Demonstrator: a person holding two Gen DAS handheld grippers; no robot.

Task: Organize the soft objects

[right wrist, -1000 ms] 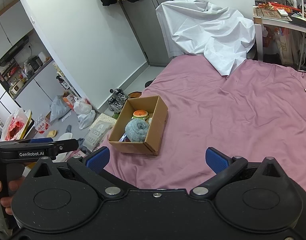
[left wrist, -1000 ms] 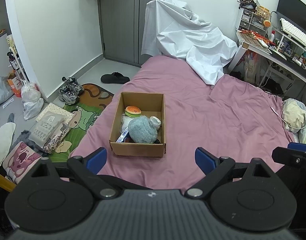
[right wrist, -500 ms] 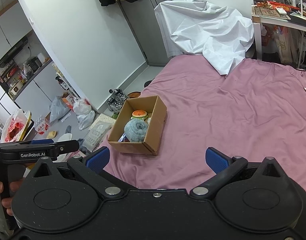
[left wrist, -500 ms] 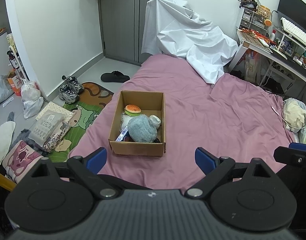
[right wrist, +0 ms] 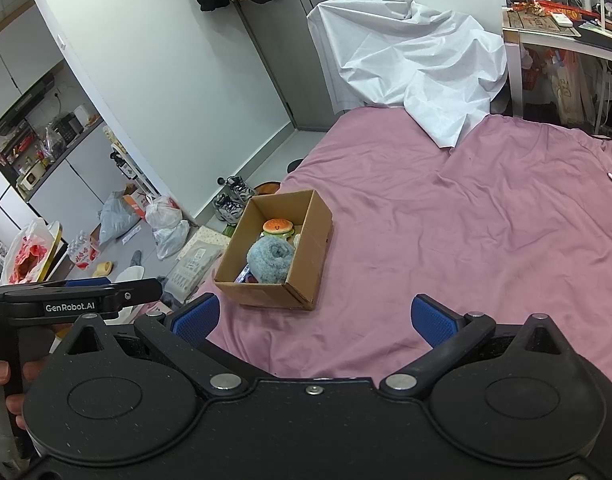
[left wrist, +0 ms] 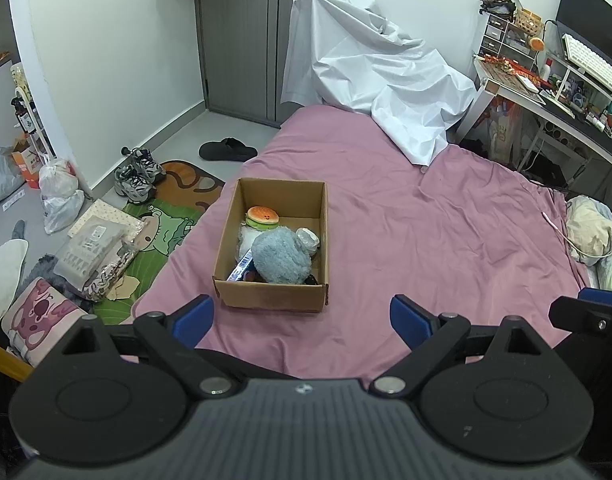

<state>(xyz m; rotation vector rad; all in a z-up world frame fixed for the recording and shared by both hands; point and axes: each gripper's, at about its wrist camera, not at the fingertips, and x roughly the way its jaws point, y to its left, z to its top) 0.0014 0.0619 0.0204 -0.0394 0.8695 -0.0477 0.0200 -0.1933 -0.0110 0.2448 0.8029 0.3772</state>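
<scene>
A cardboard box (left wrist: 271, 298) (right wrist: 306, 248) stands on the pink bed near its left edge. Inside lie a fluffy grey-blue plush (left wrist: 280, 258) (right wrist: 269, 260), a burger plush (left wrist: 262, 216) (right wrist: 279, 227) and some wrapped items (left wrist: 308, 238). My left gripper (left wrist: 302, 318) is open and empty, held back from the box's near side. My right gripper (right wrist: 314, 318) is open and empty, also short of the box. The left gripper's body (right wrist: 78, 300) shows at the left edge of the right wrist view.
A crumpled white sheet (left wrist: 378, 92) (right wrist: 418, 68) lies at the bed's far end. A desk (left wrist: 546, 92) with a keyboard and clutter stands at the right. A pillow (left wrist: 594, 236) lies at the bed's right edge. Shoes (left wrist: 138, 174), bags and packages lie on the floor left of the bed.
Both grippers have drifted slightly; the box sits a touch lower and left in the right wrist view. Nothing was grasped or released.
</scene>
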